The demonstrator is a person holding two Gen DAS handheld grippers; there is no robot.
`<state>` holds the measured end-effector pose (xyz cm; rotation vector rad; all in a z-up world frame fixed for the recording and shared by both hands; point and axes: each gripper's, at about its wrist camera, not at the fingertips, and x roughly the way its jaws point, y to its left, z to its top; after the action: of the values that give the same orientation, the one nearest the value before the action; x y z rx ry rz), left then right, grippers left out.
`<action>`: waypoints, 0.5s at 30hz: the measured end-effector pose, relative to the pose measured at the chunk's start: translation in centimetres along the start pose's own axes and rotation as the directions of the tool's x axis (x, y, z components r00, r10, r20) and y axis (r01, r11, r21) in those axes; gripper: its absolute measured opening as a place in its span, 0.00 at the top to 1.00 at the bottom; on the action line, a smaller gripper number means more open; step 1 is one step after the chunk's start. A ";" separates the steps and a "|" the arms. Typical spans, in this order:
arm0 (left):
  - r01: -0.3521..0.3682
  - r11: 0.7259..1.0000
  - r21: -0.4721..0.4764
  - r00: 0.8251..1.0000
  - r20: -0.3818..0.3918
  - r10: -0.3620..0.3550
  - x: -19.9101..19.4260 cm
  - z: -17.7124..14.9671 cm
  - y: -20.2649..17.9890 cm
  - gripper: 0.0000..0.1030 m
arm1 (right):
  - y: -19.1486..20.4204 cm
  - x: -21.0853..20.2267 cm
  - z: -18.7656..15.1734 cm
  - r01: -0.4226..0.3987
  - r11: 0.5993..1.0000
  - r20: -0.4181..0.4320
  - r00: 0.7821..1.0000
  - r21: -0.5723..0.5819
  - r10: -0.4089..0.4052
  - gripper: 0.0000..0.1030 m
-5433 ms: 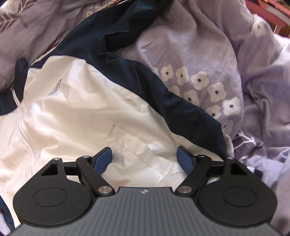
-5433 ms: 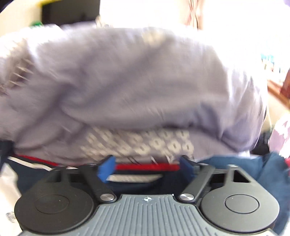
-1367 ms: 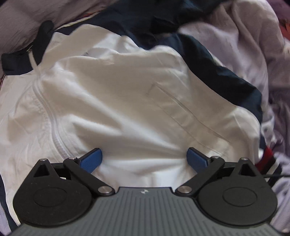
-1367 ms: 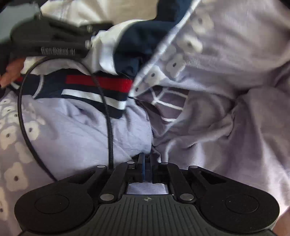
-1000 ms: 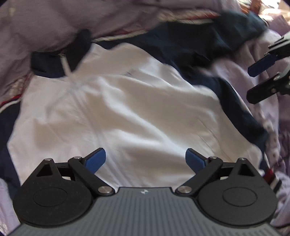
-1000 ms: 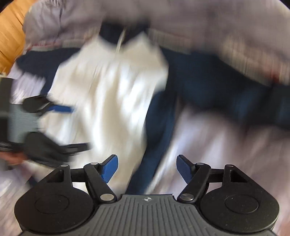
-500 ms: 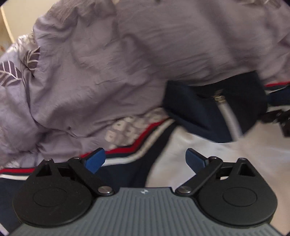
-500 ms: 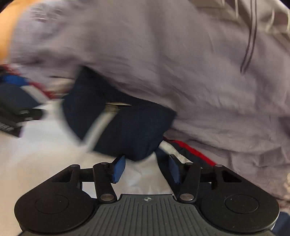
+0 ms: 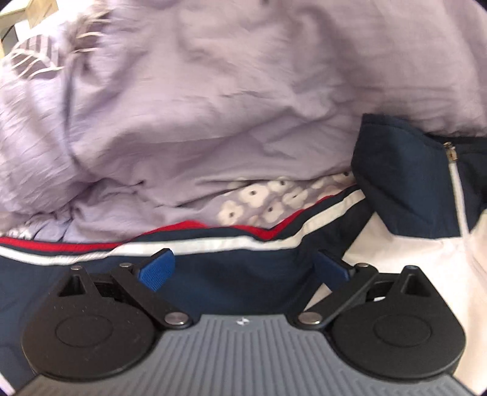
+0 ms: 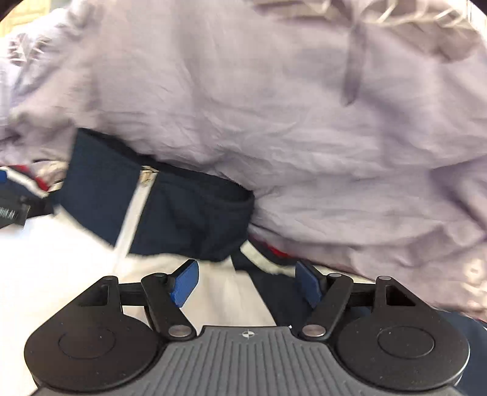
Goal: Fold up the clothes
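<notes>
Left gripper (image 9: 243,269) spread wide, pads clear, hovering over the navy shoulder of the jacket (image 9: 411,259). Right gripper (image 10: 246,283) opening, nothing pinched, above the white front near the collar (image 10: 170,210). Jacket half buried under lilac bedding (image 9: 197,121); edges blurred.

This looks like a bedroom in a home. A rumpled lilac duvet (image 9: 213,106) fills most of both views, its cover printed with white flowers (image 9: 258,201) and a leaf pattern at the far left. A navy, white and red jacket (image 9: 411,189) lies on the bedding. Pale wooden furniture (image 9: 18,18) shows at the far left corner.
</notes>
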<state>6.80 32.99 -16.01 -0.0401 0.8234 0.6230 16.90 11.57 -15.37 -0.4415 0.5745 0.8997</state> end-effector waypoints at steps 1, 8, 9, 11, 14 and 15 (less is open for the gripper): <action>0.011 1.000 -0.015 1.000 0.002 -0.011 -0.7 -0.4 0.4 0.02 | -0.2 -1.2 -0.6 -0.012 1.000 0.005 1.000 0.005 0.012 0.30; 0.125 0.992 -0.024 0.992 -0.032 -0.126 -6.2 -3.2 -1.3 0.03 | -4.9 -5.9 -5.3 0.086 0.986 -0.138 0.988 0.143 -0.066 0.23; 0.152 0.988 -0.012 0.988 -0.028 -0.152 -7.2 -3.5 -2.0 0.03 | -6.1 -7.8 -5.5 0.087 0.980 -0.131 0.989 0.181 -0.063 0.23; 0.201 0.980 0.003 0.979 -0.022 -0.201 -9.0 -4.1 -3.6 0.03 | -8.3 -11.3 -5.7 0.076 0.968 -0.122 0.991 0.238 -0.048 0.21; 0.307 0.951 0.031 0.952 -0.036 -0.305 -11.6 -4.3 -7.2 0.03 | -11.8 -17.0 -6.2 0.129 0.958 -0.105 0.989 0.257 -0.105 0.21; 0.338 0.940 0.043 0.941 -0.041 -0.336 -12.3 -4.3 -8.5 0.03 | -13.2 -19.0 -6.4 0.156 0.953 -0.086 0.987 0.258 -0.138 0.21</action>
<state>2.13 18.65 -12.16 -0.1445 0.8400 0.2785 16.71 -10.85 -6.71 -0.2689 0.7042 0.6562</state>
